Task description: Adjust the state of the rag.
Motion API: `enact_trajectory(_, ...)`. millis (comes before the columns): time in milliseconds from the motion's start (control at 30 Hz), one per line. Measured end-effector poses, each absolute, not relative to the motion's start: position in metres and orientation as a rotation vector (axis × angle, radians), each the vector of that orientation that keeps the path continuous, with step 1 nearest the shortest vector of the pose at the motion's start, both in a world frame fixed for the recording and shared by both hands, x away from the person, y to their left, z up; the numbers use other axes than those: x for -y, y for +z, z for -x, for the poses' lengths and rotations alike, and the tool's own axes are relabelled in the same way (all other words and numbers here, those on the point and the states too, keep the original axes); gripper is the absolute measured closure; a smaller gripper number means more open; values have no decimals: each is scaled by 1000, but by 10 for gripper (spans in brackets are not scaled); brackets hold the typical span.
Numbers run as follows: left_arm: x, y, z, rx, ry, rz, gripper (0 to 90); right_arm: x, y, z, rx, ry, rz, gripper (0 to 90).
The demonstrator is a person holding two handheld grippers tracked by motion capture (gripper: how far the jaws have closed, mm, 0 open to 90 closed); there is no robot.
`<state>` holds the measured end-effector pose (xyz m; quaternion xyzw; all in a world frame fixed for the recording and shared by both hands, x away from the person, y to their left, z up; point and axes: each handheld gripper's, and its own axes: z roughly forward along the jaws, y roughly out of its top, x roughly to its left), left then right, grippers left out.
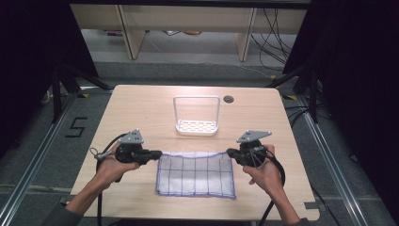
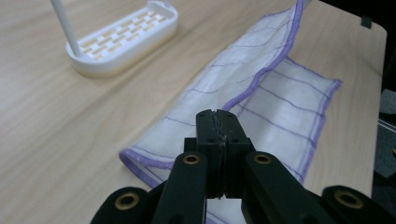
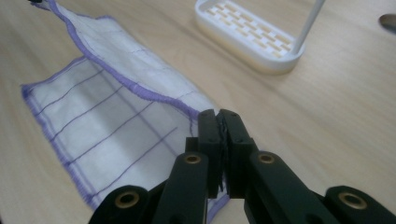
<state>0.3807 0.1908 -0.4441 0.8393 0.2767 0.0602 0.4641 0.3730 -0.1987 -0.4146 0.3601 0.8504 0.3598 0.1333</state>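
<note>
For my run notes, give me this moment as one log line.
left tongs: shut on cloth corner | right tongs: shut on cloth corner | cloth: folded over on table | white rack: behind cloth, untouched

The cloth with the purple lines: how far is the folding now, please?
Done: the cloth lies doubled on the table, its upper layer folded over the lower one. In hand: the left gripper and right gripper each pinch a far corner with jaws shut. Left: to let go, and perhaps fold once more. The white rack stands untouched behind.
</note>
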Motion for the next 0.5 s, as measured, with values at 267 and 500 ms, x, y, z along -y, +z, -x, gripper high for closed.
enact_trajectory(267, -191, -472, -349, -650, 98, -2077, 882, 198, -434, -342, -2504, 1015, -1038, 882)
enact_trajectory(500, -190, -495, -337, -645, 69, -2148, 882, 194, -456, -319, -2561, 963, -993, 874)
